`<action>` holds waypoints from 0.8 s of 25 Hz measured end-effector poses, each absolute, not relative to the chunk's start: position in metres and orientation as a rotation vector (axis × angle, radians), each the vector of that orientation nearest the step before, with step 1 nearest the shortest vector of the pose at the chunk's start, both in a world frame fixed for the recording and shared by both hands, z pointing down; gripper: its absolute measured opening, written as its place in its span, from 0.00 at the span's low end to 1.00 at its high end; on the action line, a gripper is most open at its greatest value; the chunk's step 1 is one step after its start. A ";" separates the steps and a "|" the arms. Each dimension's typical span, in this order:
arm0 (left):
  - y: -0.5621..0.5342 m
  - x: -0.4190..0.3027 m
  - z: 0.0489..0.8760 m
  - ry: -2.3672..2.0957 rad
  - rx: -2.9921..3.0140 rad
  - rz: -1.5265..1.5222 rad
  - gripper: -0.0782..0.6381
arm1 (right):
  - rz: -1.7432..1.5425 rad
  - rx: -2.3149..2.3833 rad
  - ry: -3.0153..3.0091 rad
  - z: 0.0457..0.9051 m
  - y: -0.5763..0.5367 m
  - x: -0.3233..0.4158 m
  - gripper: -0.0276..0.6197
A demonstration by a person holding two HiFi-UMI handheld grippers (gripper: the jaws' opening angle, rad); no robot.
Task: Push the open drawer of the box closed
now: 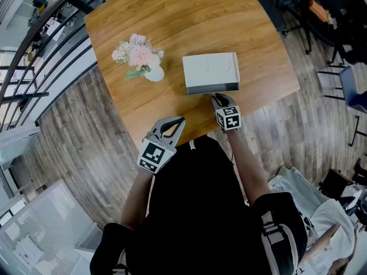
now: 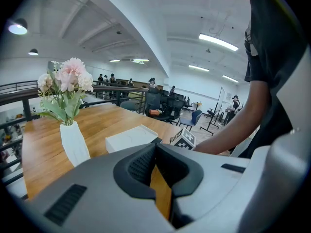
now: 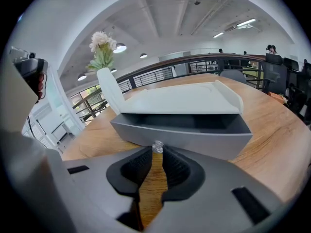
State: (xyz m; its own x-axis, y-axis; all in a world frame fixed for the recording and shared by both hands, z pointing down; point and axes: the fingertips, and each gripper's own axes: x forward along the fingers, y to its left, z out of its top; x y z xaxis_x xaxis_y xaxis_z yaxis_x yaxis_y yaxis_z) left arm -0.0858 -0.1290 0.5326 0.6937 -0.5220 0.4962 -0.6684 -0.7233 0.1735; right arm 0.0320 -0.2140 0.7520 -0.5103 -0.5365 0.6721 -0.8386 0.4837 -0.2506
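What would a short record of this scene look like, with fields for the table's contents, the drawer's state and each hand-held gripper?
Table: wooden table holding a white box and a vase of pink flowers
Drawer: grey drawer, pulled partly out of the box
Right hand-held gripper: at the drawer front, jaws closed on its small knob
Left hand-held gripper: jaws together, empty, apart from the box
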 end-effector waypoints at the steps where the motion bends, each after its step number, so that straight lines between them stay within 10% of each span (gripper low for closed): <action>1: -0.129 -0.086 0.532 -0.935 2.563 0.600 0.14 | 0.776 1.136 -2.218 0.752 -0.216 0.032 0.17; 20: -0.130 -0.090 0.533 -0.951 2.551 0.598 0.14 | 0.776 1.142 -2.224 0.752 -0.235 0.029 0.17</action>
State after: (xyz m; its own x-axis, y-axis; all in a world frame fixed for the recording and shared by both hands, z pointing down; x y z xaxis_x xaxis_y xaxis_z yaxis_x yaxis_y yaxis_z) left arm -0.0902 -0.1304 0.5326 0.6853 -0.5305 0.4989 -0.6793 -0.7127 0.1752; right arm 0.0290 -0.2350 0.7523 -0.5110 -0.5435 0.6660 -0.8398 0.4808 -0.2520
